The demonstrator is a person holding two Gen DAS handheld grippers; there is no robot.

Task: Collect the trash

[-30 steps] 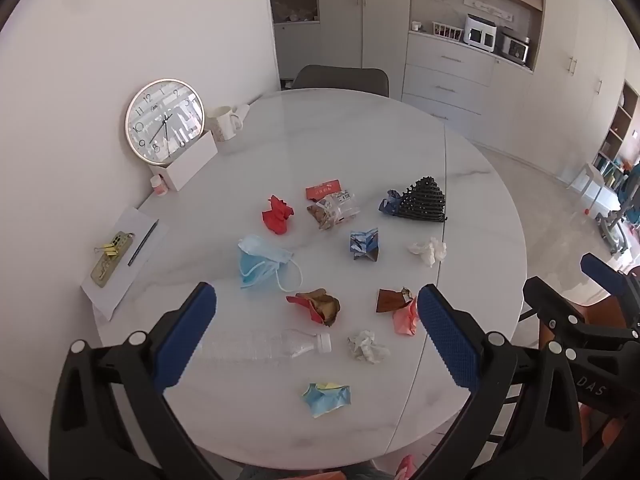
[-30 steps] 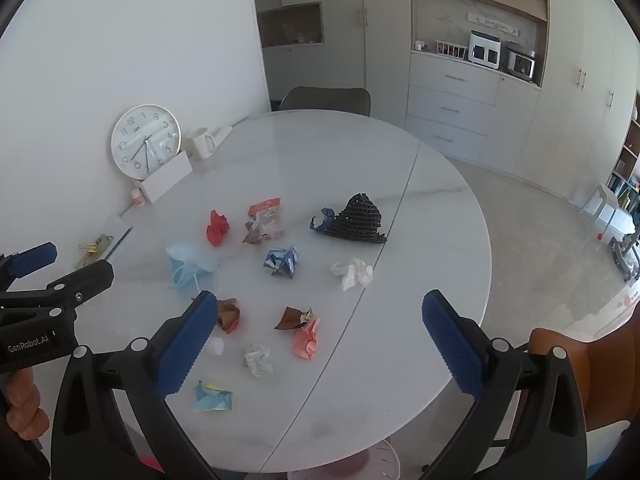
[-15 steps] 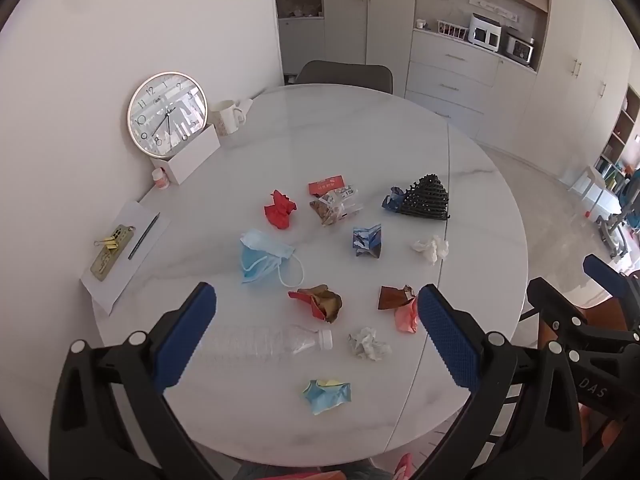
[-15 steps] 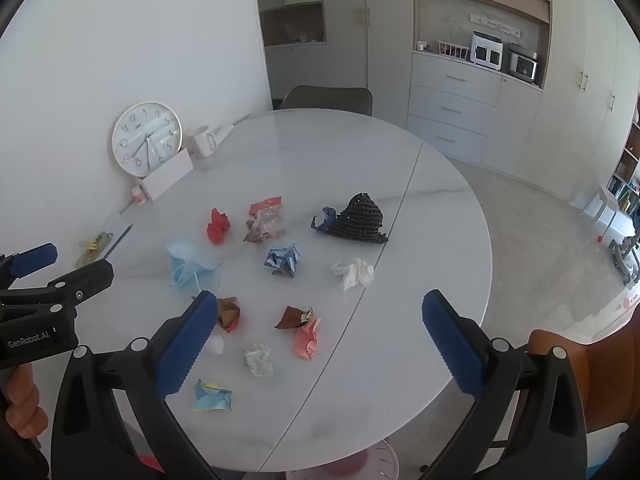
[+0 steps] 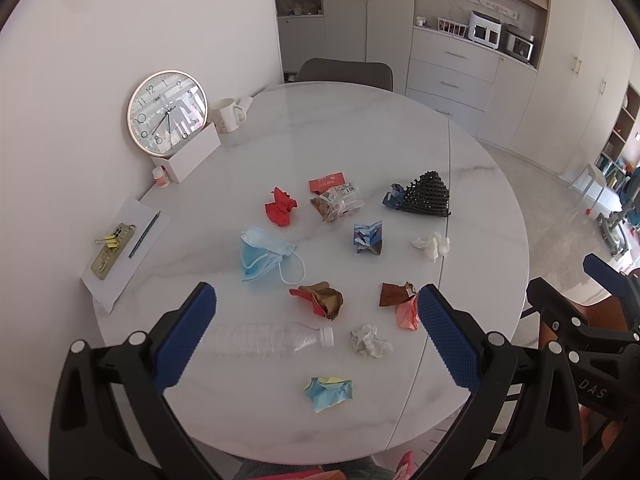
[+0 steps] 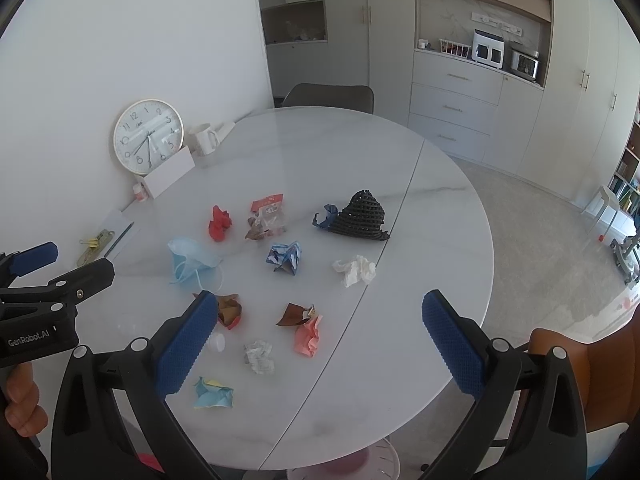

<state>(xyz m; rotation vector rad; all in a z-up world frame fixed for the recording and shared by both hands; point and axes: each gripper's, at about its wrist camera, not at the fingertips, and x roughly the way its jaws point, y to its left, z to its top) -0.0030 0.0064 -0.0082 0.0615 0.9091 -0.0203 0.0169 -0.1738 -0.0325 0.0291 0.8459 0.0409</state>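
Round white marble table [image 5: 360, 128] with roughly a dozen bits of trash spread over its middle and near side. Left to right: one clear ribbed plastic bottle [image 5: 266, 338] lying flat, one blue face mask [image 5: 264, 254], one red paper wad [image 5: 281, 207], one brown-and-red wrapper [image 5: 320, 299], one crinkly clear snack bag [image 5: 338, 202], a blue-yellow paper ball [image 5: 329, 392], a printed receipt ball [image 5: 370, 342], a blue folded paper [image 5: 368, 237], a pink wad [image 5: 406, 314], a white tissue [image 5: 432, 245], one black mesh net [image 5: 426, 200]. In the right wrist view the bottle is mostly hidden behind a finger. One wall clock [image 5: 167, 113] and one mug [image 5: 226, 115] sit at the far left. Left gripper [image 5: 316, 340] and right gripper [image 6: 320, 338] both hover with jaws spread wide, holding nothing.
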